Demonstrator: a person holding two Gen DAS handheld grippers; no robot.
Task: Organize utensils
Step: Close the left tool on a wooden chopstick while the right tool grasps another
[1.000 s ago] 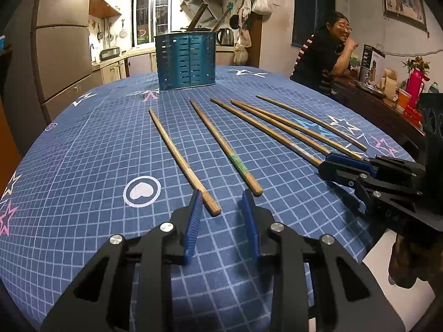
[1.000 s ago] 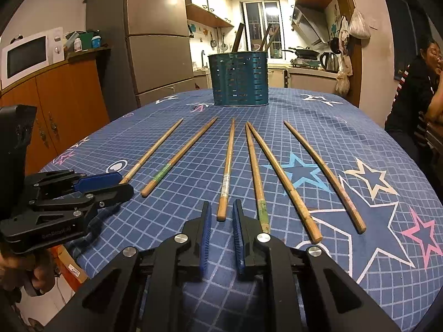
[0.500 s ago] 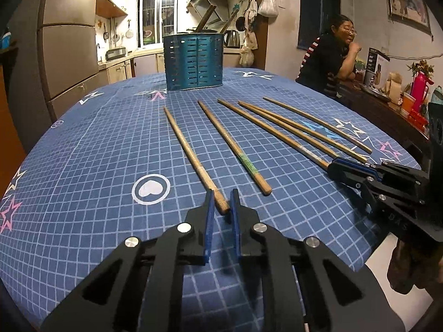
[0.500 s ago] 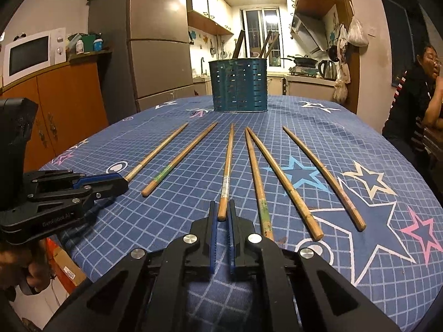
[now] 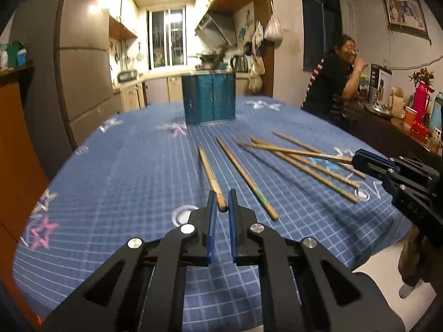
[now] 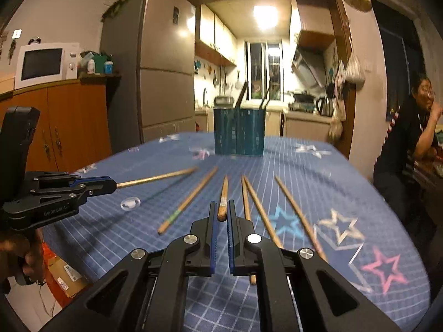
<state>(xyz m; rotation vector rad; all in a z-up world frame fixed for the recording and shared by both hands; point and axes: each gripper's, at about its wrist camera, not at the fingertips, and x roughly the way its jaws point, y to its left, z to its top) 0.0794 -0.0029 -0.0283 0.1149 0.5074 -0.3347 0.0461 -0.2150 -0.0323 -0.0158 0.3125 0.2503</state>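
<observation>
Several wooden chopsticks lie on the blue star-patterned tablecloth [image 5: 124, 182]. My left gripper [image 5: 222, 195] is shut on the near end of the leftmost chopstick [image 5: 209, 171], which is lifted off the cloth. In the right wrist view the same left gripper [image 6: 112, 186] holds that chopstick [image 6: 157, 177] slanting over the table. My right gripper [image 6: 221, 204] is shut on the near end of a middle chopstick [image 6: 224, 191], also raised. From the left wrist view the right gripper [image 5: 355, 160] shows with its chopstick [image 5: 293, 151]. A teal slotted utensil holder [image 5: 209, 98] [image 6: 239, 131] stands at the far edge.
A chopstick with a green band [image 5: 247, 179] and three others stay flat on the cloth between the grippers. A person [image 5: 335, 83] sits beyond the table's right side by a cluttered counter [image 5: 401, 127]. A fridge [image 6: 163, 77] and microwave [image 6: 45, 65] stand left.
Both grippers went from open to shut, each on a chopstick's near end. Both then rose, lifting their chopsticks off the cloth, and the views tilted up.
</observation>
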